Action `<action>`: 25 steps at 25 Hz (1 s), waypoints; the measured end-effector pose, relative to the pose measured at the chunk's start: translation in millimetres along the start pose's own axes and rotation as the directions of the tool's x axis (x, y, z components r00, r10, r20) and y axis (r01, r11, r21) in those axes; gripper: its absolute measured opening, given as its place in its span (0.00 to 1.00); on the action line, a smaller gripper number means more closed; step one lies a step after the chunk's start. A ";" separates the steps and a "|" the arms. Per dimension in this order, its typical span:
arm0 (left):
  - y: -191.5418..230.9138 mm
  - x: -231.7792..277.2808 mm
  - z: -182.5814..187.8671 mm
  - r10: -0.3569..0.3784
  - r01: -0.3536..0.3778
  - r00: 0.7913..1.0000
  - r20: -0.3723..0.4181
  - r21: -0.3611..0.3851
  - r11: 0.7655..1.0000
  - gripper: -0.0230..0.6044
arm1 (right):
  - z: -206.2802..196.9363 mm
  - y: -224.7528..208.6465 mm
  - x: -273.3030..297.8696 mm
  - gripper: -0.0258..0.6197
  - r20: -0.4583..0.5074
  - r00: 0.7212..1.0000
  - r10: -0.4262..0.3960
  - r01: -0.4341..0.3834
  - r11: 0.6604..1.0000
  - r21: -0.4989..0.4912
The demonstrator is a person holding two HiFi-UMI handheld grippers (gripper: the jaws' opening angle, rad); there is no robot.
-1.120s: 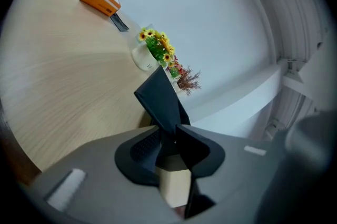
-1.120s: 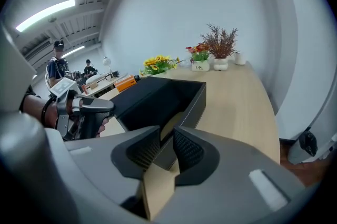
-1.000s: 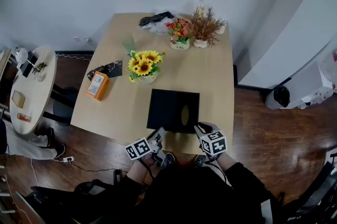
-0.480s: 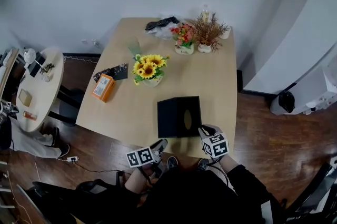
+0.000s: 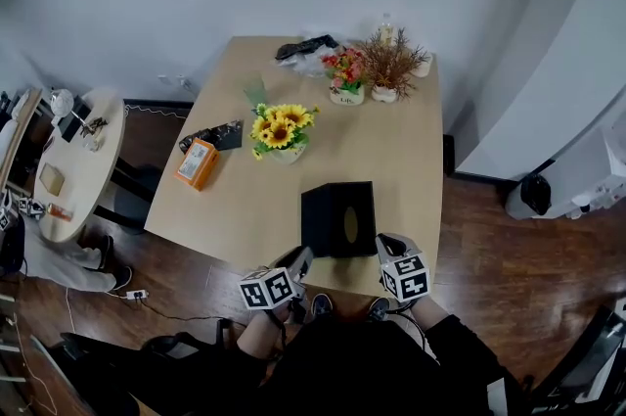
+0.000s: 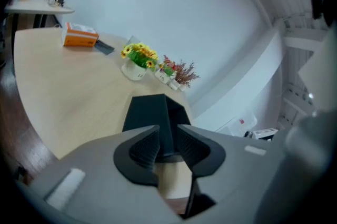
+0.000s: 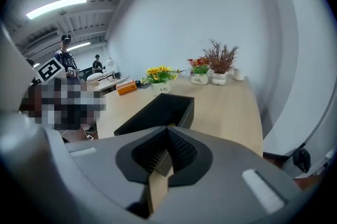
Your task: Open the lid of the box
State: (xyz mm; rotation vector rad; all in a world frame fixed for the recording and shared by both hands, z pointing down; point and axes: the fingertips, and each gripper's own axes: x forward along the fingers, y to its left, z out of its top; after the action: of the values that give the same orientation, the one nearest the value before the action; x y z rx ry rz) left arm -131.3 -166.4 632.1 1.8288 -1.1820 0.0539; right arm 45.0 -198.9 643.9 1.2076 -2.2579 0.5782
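1. Black box (image 5: 338,219): it stands on the table (image 5: 396,145) at the 6 o'clock edge, closest to the person. An oval opening shows in its top face. The box keeps the place on the table that it had one second ago. The whole table now sits lower and further right in the head view, because the camera has shifted.

2. Left gripper (image 5: 297,259): it points at the box's 7 o'clock corner. Half a second ago it was drawn back clear of the table edge, and it is now close to that corner again. Its jaws stand narrowly apart, as before. The left gripper view shows the box's near corner through the gap. No pad is seen pressing on the box.

3. Right gripper (image 5: 385,244): it lies just beside the box's 5 o'clock corner. One second ago its jaws were apart. They are now fully together with nothing between them, and the box lies just ahead.

4. Other items, all unmoved:
- Sunflower pot (image 5: 279,132), at 11 o'clock from the box.
- Orange carton (image 5: 197,163), at 10 o'clock from the box.
- Red flower pot (image 5: 345,77) and dried plant pot (image 5: 390,69), at the table's 12 o'clock end.
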 end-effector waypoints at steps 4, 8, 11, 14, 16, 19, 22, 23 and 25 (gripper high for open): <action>-52.9 8.4 40.2 -0.057 0.041 0.997 0.059 0.248 0.968 0.17 | 41.6 0.9 -24.2 0.04 0.110 0.994 -0.013 0.012 1.000 0.008; -106.5 2.9 67.4 -0.125 0.060 0.985 0.117 0.449 0.891 0.17 | 87.4 8.3 -55.3 0.04 0.236 0.972 -0.001 0.005 1.000 -0.016; -145.6 -14.7 86.9 -0.185 0.019 0.958 0.220 0.592 0.806 0.16 | 120.4 18.5 -84.0 0.04 0.356 0.934 0.040 -0.037 0.999 -0.014; -185.6 -39.9 104.9 -0.284 -0.026 0.903 0.322 0.702 0.712 0.16 | 153.0 28.0 -115.2 0.04 0.475 0.878 0.056 -0.049 0.998 -0.028; -210.7 -55.1 112.9 -0.361 -0.030 0.858 0.365 0.738 0.674 0.16 | 173.2 33.0 -136.1 0.04 0.542 0.839 0.051 -0.026 0.998 -0.055; -230.5 -66.2 112.9 -0.418 -0.026 0.829 0.373 0.771 0.637 0.15 | 195.0 39.2 -161.2 0.04 0.619 0.784 0.044 0.022 0.995 -0.098; -233.6 -66.0 107.8 -0.427 -0.027 0.831 0.356 0.793 0.609 0.15 | 207.5 43.1 -176.3 0.04 0.661 0.749 0.042 0.050 0.991 -0.120; -233.6 -65.2 106.4 -0.426 -0.027 0.833 0.353 0.795 0.606 0.15 | 209.6 43.1 -179.2 0.04 0.667 0.744 0.039 0.058 0.991 -0.122; -233.1 -64.0 104.7 -0.425 -0.026 0.836 0.349 0.798 0.603 0.14 | 212.2 42.4 -182.5 0.04 0.674 0.738 0.034 0.068 0.990 -0.125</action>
State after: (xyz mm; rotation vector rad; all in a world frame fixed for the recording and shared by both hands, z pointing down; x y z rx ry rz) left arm -37.3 -171.1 386.1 2.9085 -1.4158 -0.0753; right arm 45.6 -185.4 361.1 1.5375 -2.8071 -0.0780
